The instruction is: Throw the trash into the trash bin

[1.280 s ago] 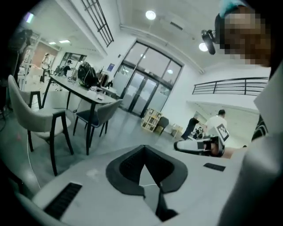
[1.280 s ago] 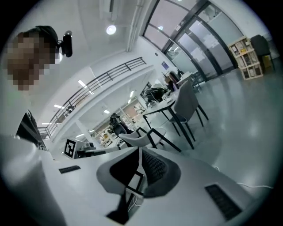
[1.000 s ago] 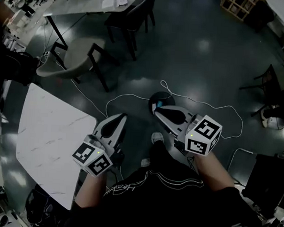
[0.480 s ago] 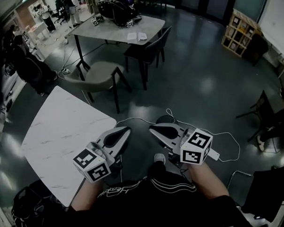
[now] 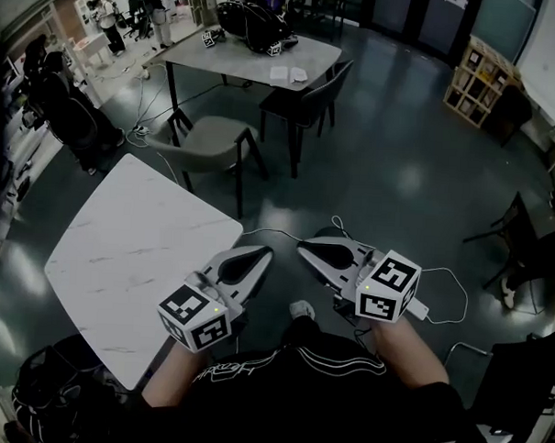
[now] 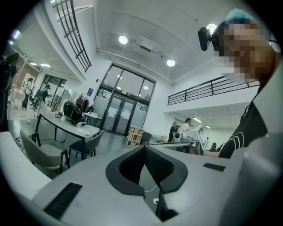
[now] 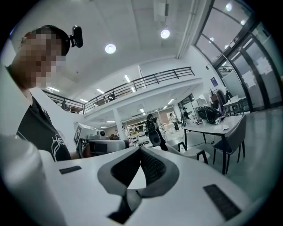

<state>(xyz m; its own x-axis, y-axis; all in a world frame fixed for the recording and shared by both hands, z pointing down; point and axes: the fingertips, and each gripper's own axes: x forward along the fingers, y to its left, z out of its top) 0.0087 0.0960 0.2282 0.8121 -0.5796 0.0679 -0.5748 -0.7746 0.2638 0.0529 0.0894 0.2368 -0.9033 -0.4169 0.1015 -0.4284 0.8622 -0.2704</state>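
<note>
In the head view my left gripper (image 5: 258, 255) and right gripper (image 5: 306, 247) are held level side by side in front of my body, above the dark floor. Both are shut, with nothing between the jaws. In the left gripper view the black pads (image 6: 132, 165) of the left gripper meet at the tip, and in the right gripper view the pads (image 7: 152, 170) of the right gripper do the same. A dark round thing (image 5: 327, 233) on the floor, possibly the bin, shows only as a sliver behind the right gripper. No loose trash is visible.
A white marble-look table (image 5: 139, 247) stands at my left. A grey chair (image 5: 208, 139) and a far table (image 5: 257, 59) with dark chairs lie beyond it. A white cable (image 5: 440, 278) runs over the floor at right. A black bag (image 5: 58, 399) sits at lower left.
Both grippers have risen and now sit closer together. The head view has tipped up, bringing in more of the room. The dark round thing on the floor has slipped behind the right gripper.
</note>
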